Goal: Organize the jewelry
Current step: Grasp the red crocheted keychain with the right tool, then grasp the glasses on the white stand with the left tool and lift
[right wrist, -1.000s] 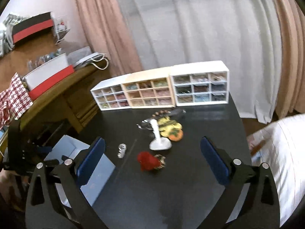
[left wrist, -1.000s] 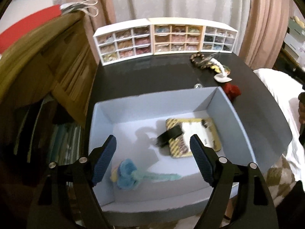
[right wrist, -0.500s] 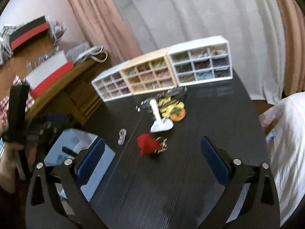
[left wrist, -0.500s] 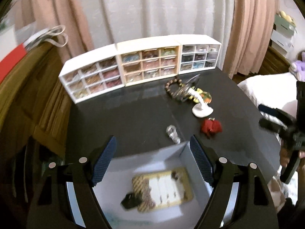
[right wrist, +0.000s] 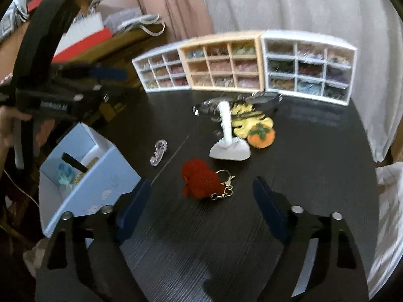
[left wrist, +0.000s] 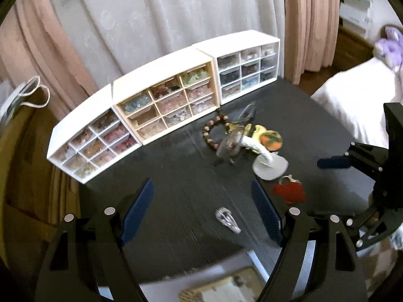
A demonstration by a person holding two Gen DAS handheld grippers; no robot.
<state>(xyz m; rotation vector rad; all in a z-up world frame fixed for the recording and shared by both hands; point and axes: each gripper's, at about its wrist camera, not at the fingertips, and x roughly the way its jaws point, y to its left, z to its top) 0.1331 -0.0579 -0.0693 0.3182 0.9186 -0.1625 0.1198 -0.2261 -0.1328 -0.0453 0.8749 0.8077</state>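
Note:
A pale blue box [right wrist: 83,188] stands at the black table's left front edge and holds a gold-framed card [left wrist: 226,289] and a blue trinket. A clear hair clip [left wrist: 228,220] [right wrist: 158,152] lies on the table. A red crochet keychain [right wrist: 201,182] [left wrist: 289,192] lies just ahead of my right gripper. A white stand [right wrist: 228,136], an orange crochet charm [right wrist: 260,136] and a bead bracelet [left wrist: 214,133] lie farther back. My left gripper [left wrist: 201,216] is open and empty above the clip. My right gripper [right wrist: 201,214] is open and empty.
Three small drawer cabinets [left wrist: 163,105] [right wrist: 241,63] filled with beads stand along the table's back edge before curtains. A wooden desk with a red and white box [right wrist: 83,40] is on the left. White bedding [right wrist: 390,201] lies on the right.
My left gripper has lifted out of the blue box and moved forward over the table toward the clip. My right gripper has moved closer to the red keychain.

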